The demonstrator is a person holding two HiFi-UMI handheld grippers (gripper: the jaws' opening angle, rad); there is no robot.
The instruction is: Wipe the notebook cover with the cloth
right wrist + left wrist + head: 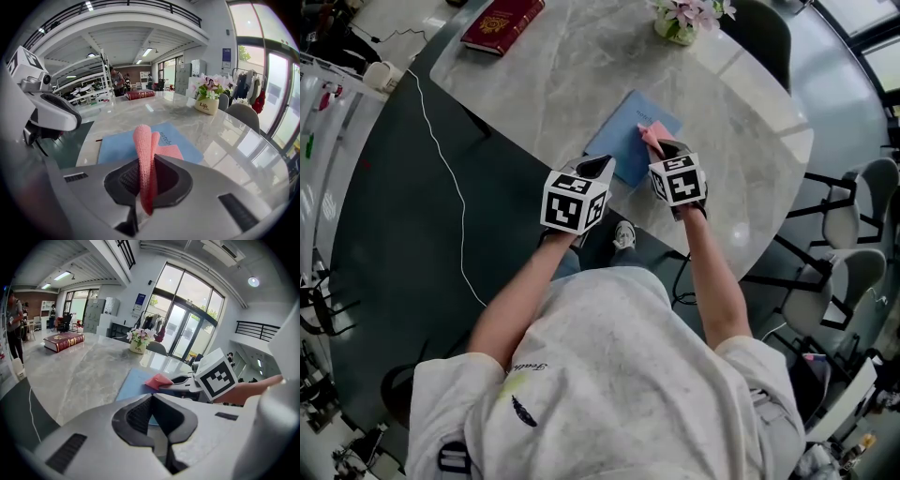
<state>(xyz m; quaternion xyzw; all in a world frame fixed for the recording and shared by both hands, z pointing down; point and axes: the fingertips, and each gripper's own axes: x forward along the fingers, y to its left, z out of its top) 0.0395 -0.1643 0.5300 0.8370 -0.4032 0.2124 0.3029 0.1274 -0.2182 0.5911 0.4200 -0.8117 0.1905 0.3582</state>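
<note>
Pink cloth (144, 154) was clamped in the right hand-held gripper (148, 187) over the blue notebook (619, 131), at 12 o'clock on the table (562, 66) (apparently poised for wiping). Left hand-held gripper (159, 425) was noted closed, empty, at 9 o'clock.

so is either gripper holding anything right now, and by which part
The right gripper pinches the pink cloth by a bunched fold, its loose end over the blue notebook. The left gripper is shut on nothing.
</note>
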